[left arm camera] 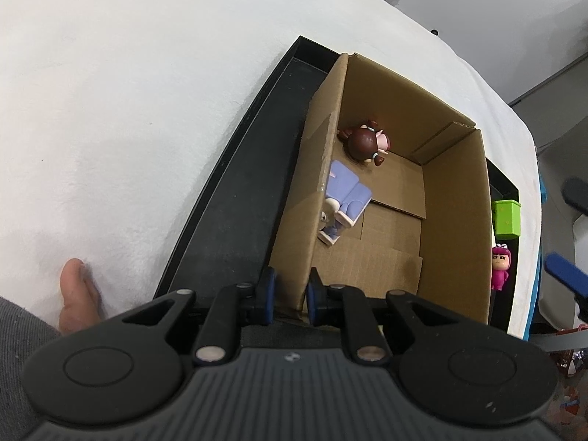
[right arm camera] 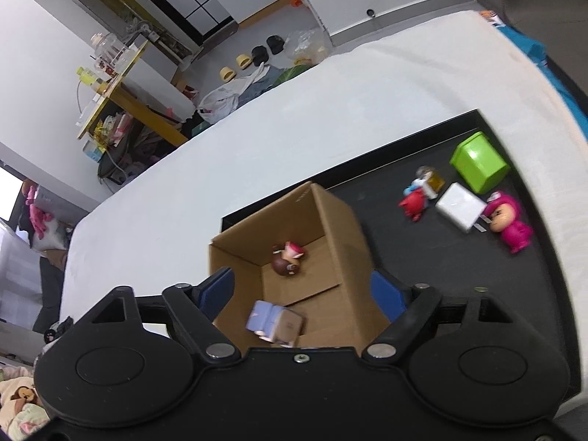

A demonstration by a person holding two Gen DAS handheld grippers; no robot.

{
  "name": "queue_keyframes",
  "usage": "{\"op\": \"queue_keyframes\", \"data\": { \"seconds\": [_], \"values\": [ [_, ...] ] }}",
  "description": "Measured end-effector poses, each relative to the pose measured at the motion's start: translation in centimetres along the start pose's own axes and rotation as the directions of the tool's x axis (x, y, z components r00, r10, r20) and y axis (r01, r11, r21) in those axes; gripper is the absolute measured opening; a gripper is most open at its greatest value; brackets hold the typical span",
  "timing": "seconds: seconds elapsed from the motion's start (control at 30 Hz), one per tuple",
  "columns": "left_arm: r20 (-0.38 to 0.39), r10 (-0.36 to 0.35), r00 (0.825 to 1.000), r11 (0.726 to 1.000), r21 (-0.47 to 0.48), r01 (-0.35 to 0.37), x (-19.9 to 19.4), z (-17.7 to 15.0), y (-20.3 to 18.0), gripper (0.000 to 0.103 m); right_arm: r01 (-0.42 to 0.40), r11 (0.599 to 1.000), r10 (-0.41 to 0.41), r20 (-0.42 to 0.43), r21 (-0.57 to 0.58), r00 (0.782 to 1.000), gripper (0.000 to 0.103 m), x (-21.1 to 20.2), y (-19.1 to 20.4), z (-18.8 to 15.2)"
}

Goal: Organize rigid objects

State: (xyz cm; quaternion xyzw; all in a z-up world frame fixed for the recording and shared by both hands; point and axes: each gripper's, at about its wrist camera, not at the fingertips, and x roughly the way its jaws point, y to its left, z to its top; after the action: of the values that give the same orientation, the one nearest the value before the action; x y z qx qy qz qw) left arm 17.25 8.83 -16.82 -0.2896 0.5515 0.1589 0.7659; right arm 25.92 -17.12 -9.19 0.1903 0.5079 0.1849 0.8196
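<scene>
Your left tongs (left arm camera: 290, 290) pinched the near wall of the brown cardboard box (left arm camera: 455, 220), your right tongs (right arm camera: 303, 290) gaped empty above the lilac-and-white toy figure (right arm camera: 273, 321) lying inside; next, probably, the pink hooded doll (right arm camera: 509, 222) on the black tray (right arm camera: 422, 242).

a cardboard box (right arm camera: 294, 257) stands on a tray (right arm camera: 441, 257), which lies on a table (right arm camera: 294, 110). in the box, a doll (right arm camera: 288, 257) lies at the far corner, a bed toy (right arm camera: 275, 321) nearer. right of the box on the tray: a cube (right arm camera: 477, 163), a flat box (right arm camera: 461, 205), three small figures (right arm camera: 509, 220).
</scene>
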Motion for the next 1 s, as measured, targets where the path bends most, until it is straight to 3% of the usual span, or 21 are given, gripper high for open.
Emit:
{"op": "queue_keyframes", "data": {
  "seconds": [0.4, 0.7, 1.0],
  "values": [
    [0.008, 0.025, 1.000, 1.000, 0.008, -0.025, -0.1, -0.1, -0.3, 0.015, 0.045, 0.997, -0.048, 0.059, 0.064, 0.997, 0.092, -2.2, -2.9, 0.4],
    [0.004, 0.038, 0.999, 0.999, 0.014, -0.038, 0.0, 0.0, -0.6, 0.015, 0.057, 0.977, -0.081, 0.114, 0.206, 0.990, 0.092, -2.9, -8.0, 0.4],
    [0.006, 0.051, 0.999, 0.999, 0.009, -0.051, 0.1, 0.0, -0.8, 0.014, 0.088, 0.947, -0.129, 0.112, 0.310, 0.985, 0.092, -1.9, -13.1, -0.2]
  ]
}}
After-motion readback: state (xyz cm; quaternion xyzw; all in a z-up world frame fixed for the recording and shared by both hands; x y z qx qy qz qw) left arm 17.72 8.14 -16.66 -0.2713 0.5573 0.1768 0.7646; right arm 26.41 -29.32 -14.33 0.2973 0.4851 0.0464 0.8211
